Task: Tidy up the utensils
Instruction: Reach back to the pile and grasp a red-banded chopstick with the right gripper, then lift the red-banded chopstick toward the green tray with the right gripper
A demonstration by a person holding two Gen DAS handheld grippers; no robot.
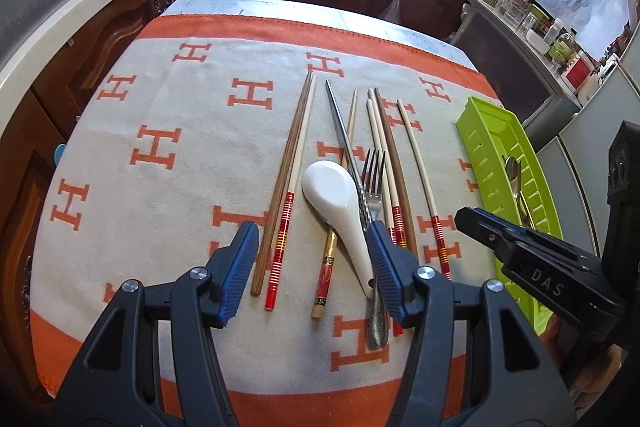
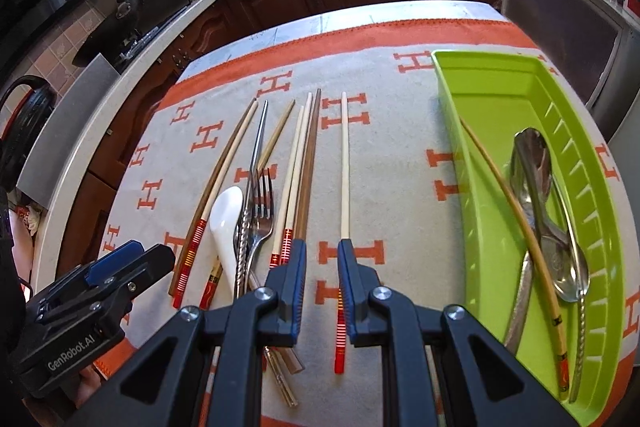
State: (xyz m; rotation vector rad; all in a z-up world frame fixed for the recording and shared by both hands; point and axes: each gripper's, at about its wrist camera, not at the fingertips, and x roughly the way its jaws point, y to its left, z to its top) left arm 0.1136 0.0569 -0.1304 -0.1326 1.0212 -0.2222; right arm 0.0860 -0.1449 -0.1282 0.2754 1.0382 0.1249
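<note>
Between the spread left gripper (image 1: 312, 255) fingers, white spoon (image 1: 336, 195), fork (image 1: 374, 183) handle partly hidden, right gripper (image 2: 322, 259) narrowly parted astride a chopstick (image 2: 344, 187), holding nothing, green tray (image 2: 472, 99) cut off.

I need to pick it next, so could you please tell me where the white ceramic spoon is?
In the left wrist view, the white ceramic spoon lies bowl-up on the towel, just left of the fork.

black grippers (image 1: 312, 267), ribbed blue fingers (image 1: 240, 259), silver screws.
</note>
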